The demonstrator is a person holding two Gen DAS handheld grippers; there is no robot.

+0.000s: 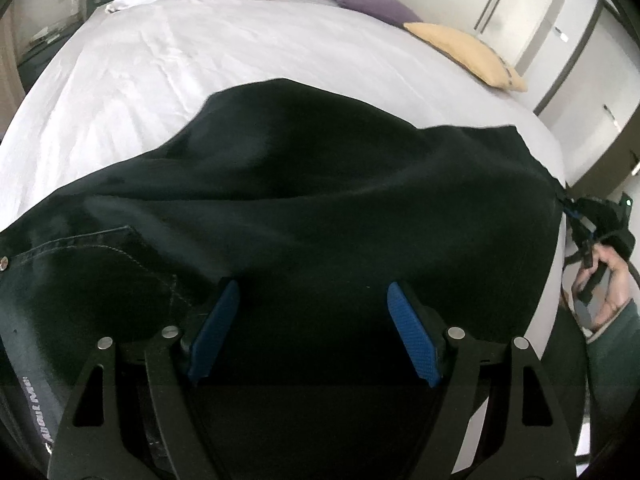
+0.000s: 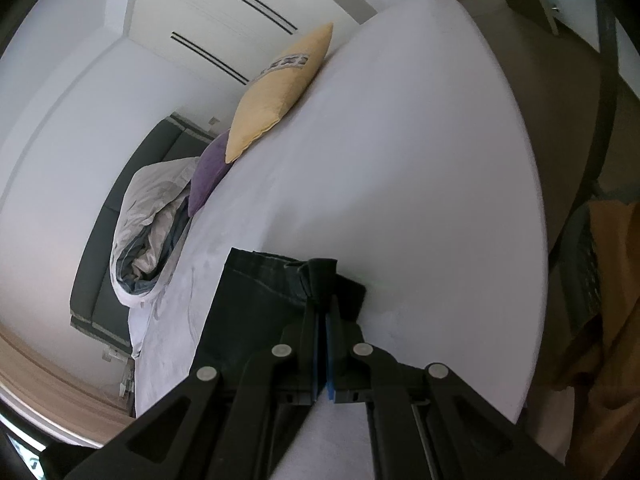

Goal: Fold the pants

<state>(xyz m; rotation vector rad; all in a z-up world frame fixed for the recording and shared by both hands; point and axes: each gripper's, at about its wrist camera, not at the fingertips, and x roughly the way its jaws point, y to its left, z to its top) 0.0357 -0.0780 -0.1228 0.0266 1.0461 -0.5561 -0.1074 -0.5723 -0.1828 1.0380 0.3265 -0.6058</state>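
The left gripper (image 1: 312,328) hangs open over black pants (image 1: 320,200) on the bed (image 1: 140,72); the right gripper (image 2: 325,312) pinches their hem; no writing is legible.

pants (image 1: 320,200) waistband cut off left, hem tip hidden (inside closed jaws)

A bed (image 1: 168,80) covered with a white sheet is seen. Spread across it are black pants (image 1: 320,200); a yellow cushion (image 1: 468,54), a purple cushion (image 1: 376,4) and a bundled duvet (image 2: 156,216) (grey-lined) are ranged along one edge.
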